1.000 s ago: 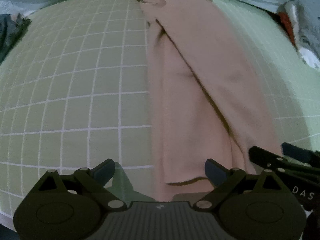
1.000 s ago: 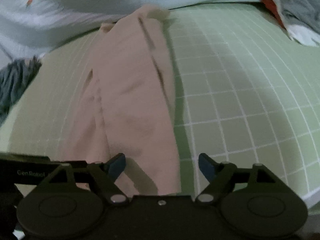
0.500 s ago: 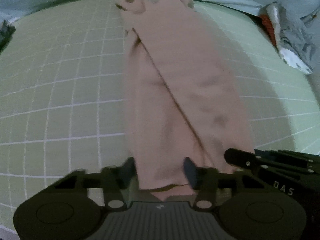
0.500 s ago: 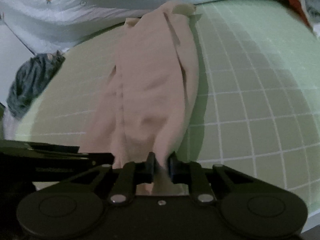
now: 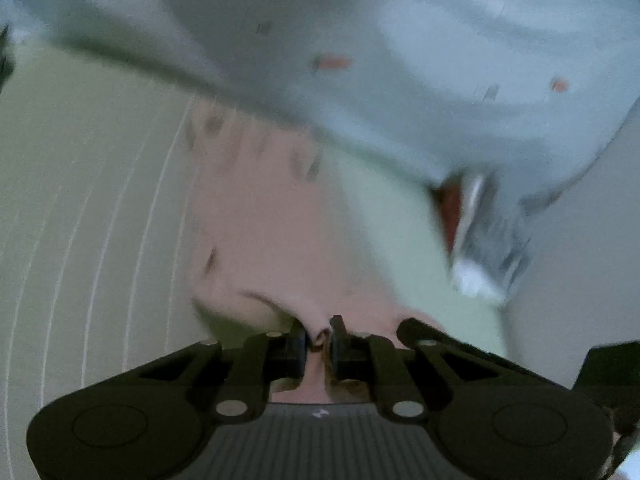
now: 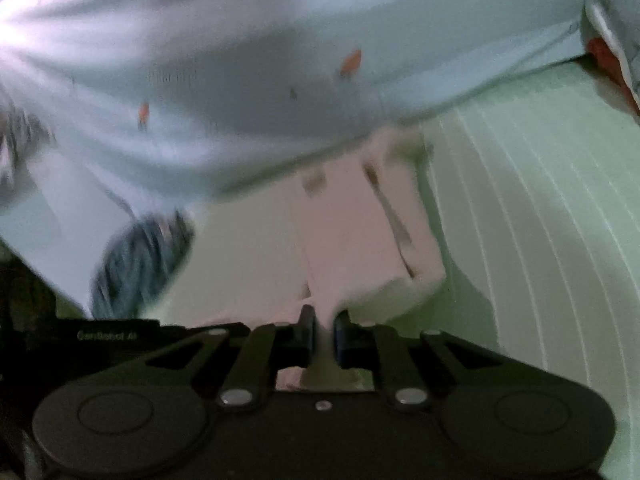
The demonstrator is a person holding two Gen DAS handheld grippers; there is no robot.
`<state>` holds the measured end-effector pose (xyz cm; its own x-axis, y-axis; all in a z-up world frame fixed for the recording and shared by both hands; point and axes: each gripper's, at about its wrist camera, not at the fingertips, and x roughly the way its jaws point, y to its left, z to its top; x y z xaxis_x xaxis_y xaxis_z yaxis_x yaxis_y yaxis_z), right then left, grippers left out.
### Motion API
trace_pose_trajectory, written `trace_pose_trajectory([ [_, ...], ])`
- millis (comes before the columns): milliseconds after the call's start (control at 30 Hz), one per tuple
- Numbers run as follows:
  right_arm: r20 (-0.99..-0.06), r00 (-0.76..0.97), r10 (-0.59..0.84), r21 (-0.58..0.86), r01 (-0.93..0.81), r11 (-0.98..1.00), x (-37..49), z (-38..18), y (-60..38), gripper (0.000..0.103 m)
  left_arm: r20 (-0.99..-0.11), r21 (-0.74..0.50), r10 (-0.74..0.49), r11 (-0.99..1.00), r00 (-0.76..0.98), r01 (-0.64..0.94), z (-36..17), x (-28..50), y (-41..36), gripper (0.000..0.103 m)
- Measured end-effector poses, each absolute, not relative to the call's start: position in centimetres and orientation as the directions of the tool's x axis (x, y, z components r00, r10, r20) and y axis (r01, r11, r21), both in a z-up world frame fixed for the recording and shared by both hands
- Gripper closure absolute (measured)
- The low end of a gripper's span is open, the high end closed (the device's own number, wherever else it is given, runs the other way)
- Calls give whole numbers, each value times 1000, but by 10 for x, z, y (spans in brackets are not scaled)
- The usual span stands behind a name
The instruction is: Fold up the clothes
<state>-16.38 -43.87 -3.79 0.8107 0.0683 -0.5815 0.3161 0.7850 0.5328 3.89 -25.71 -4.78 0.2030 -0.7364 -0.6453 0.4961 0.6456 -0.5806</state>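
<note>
Pink garment (image 5: 260,220), soft, light and limp, lies lengthwise on the green grid mat (image 5: 80,220), its near hem lifted. Left tongs (image 5: 319,334) and right tongs (image 6: 323,330) are each closing on a pinch of that hem, cloth between the pads. Such fabric probably sags and slips; corner holds at the hem suit it best. No containers appear; a bedsheet (image 6: 280,40) lies beyond.

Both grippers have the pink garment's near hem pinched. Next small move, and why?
Probably carry the hem forward toward the far end. The left gripper and right gripper are closing on the pink garment, its near edge lifted off the green mat.
</note>
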Motion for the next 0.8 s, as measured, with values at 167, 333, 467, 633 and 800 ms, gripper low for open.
trace_pose_trajectory([
  [167,-455,890,41,598,270,755,-135,1,-478,93,-543,-605,-790,603,285,520,2,76,-277,91],
  [333,-374,927,-9,554,231,800,-91,35,-497,93,-492,-572,-792,607,362,551,33,117,-305,91],
  [467,-368,929,-36,512,235,826,-54,41,-514,93,-508,-563,-771,635,384,529,28,150,-321,91],
  [633,-451,891,-50,478,288,830,-3,11,-535,93,-599,-547,-710,700,370,458,-19,194,-344,91],
  [800,-580,812,-55,434,366,823,44,-45,-552,93,-709,-519,-629,771,318,369,-86,225,-360,90],
])
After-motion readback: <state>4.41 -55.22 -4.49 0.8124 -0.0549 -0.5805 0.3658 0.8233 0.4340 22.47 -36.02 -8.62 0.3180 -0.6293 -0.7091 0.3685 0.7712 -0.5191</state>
